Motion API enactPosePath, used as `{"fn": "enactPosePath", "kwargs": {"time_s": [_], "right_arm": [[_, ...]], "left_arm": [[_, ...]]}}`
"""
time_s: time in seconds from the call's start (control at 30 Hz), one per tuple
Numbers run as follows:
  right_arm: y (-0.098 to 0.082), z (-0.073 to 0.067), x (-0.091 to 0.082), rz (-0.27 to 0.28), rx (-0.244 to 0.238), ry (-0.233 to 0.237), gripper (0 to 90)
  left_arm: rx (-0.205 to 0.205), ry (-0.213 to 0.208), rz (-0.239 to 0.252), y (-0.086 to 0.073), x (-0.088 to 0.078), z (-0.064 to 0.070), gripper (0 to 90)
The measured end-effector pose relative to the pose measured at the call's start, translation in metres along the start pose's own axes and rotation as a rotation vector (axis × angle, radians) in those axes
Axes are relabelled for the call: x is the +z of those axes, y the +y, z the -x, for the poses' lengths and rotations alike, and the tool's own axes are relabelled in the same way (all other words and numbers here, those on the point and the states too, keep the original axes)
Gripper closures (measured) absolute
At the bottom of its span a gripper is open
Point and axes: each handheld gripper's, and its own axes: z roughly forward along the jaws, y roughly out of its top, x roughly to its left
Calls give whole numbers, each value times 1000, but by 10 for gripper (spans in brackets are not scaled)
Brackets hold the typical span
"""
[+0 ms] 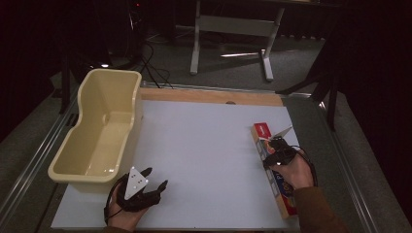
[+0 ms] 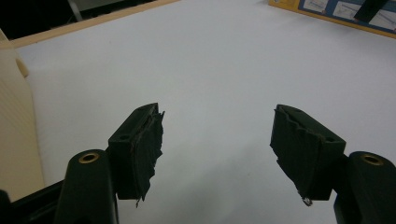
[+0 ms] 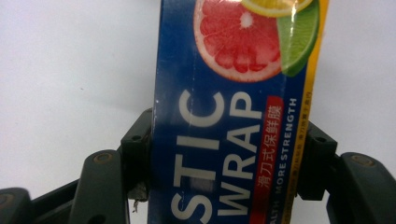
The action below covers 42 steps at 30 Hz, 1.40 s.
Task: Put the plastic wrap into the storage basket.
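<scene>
On the right side of the white table (image 1: 204, 145), the right gripper (image 1: 273, 151) clamps both jaws against the sides of a long blue and yellow cardboard plastic-wrap box (image 3: 233, 116) lying flat near the table's edge. Near the front left corner, the left gripper (image 1: 154, 178) rests with jaws spread wide and nothing between them, just beside a cream plastic tub (image 1: 99, 131).
</scene>
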Motion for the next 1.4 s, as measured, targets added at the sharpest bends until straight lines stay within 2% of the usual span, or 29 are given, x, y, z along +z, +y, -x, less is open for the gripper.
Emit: {"fn": "enactPosePath", "kwargs": {"time_s": [0.1,0.33,0.4,0.47,0.53,0.67,0.87,1.4], "right_arm": [[4,1,1,-36,8,5,382],[5,1,0,-47,34,6,417],[5,2,-1,-43,40,30,418],[4,4,-3,-40,50,74,419],[4,3,-5,-33,51,109,419],[5,-3,-11,-6,38,120,419],[7,-12,-25,35,24,188,418],[17,-45,-58,145,-12,343,418]], "left_arm": [[-1,1,2,0,-1,0,335],[-3,2,0,0,0,-1,338],[-3,3,1,0,0,-1,338],[-5,3,1,0,0,-1,338],[-4,3,2,0,0,-1,338],[-3,4,3,0,-1,-1,338],[-3,6,6,0,-1,-1,338],[-2,10,15,0,-2,-1,321]]}}
